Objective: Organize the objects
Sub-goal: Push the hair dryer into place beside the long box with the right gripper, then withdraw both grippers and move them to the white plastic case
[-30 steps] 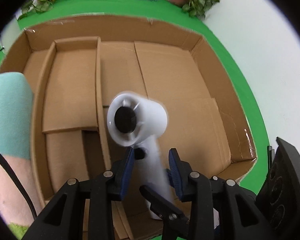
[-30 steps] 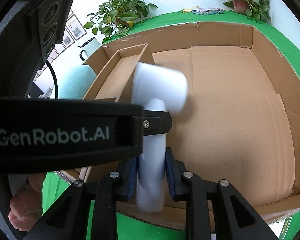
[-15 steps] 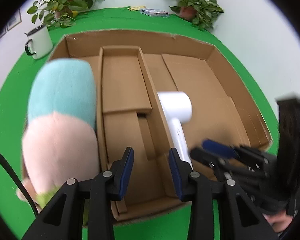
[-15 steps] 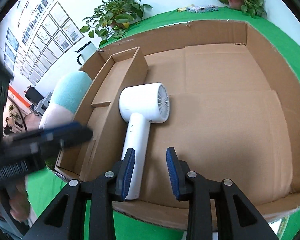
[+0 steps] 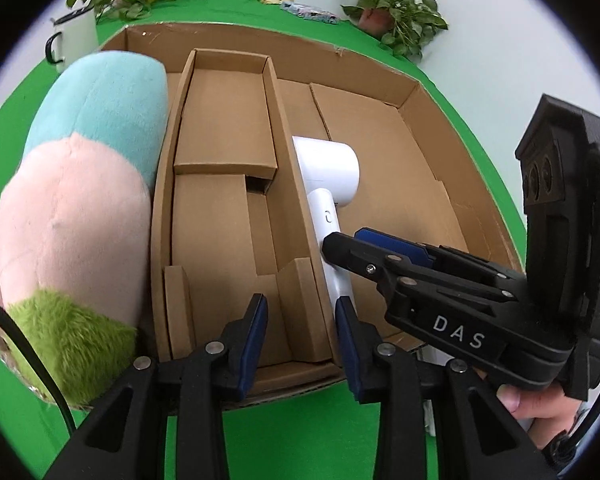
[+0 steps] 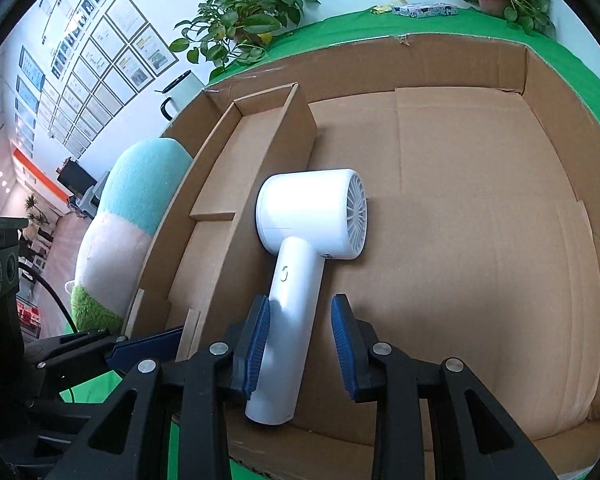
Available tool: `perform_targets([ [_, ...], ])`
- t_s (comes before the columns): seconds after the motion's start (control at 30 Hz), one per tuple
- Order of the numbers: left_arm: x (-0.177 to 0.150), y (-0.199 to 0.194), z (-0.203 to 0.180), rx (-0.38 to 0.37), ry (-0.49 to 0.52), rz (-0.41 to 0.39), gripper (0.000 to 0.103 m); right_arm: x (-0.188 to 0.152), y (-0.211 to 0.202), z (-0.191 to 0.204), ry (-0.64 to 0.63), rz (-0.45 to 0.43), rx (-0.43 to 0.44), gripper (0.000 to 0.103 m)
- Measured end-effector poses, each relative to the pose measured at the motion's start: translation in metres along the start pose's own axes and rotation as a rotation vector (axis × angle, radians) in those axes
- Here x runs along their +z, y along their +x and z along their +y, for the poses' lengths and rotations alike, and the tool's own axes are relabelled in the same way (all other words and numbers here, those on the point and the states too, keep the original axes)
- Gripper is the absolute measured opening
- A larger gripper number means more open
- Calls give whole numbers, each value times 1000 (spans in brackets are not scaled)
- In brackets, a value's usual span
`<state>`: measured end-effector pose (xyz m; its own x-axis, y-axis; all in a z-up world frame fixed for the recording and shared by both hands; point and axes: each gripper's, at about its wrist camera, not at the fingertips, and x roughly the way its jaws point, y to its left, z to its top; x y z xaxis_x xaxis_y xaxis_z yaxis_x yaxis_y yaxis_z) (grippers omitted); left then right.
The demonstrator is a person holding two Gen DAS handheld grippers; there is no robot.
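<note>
The right gripper (image 6: 300, 344) stands open over the near end of the white hair dryer (image 6: 304, 240), its blue pads apart from the handle on either side. The left gripper (image 5: 300, 340), jaws closing with nothing between them, hangs above the near wall of the cardboard box (image 5: 420, 88). The hair dryer lies flat in the box's large compartment, against the divider (image 5: 296, 184). A plush toy (image 5: 80, 184) leans on the box's left wall. Beyond the box stand a mug (image 5: 76, 36) and potted plants (image 5: 396, 12) on the green tabletop (image 5: 300, 436).
</note>
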<state>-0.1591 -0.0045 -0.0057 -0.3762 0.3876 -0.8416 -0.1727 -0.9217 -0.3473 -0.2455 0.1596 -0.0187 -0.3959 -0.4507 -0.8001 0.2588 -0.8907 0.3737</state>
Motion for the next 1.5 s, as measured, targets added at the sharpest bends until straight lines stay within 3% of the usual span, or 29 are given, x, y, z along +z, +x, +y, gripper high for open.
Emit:
perform_targets([
  [0.33, -1, 1, -6, 32, 18, -6, 35, -3, -4, -4, 13, 13, 18, 31],
  [0.8, -11, -28, -5, 14, 41, -61, 35, -10, 7, 5, 25, 20, 23, 26],
  [1.33, -15, -22, -3, -7, 23, -57, 35, -7, 13, 1, 57, 28, 52, 28],
  [1.37, -15, -23, -3, -4, 24, -59, 35, -7, 12, 1, 59, 31, 34, 30],
  [1.43, -16, -24, -4, 6, 28, -68, 35, -8, 9, 0, 59, 23, -21, 53],
  [1.5, -16, -28, -4, 6, 33, -88, 35, -9, -1, 1, 53, -17, -55, 66],
])
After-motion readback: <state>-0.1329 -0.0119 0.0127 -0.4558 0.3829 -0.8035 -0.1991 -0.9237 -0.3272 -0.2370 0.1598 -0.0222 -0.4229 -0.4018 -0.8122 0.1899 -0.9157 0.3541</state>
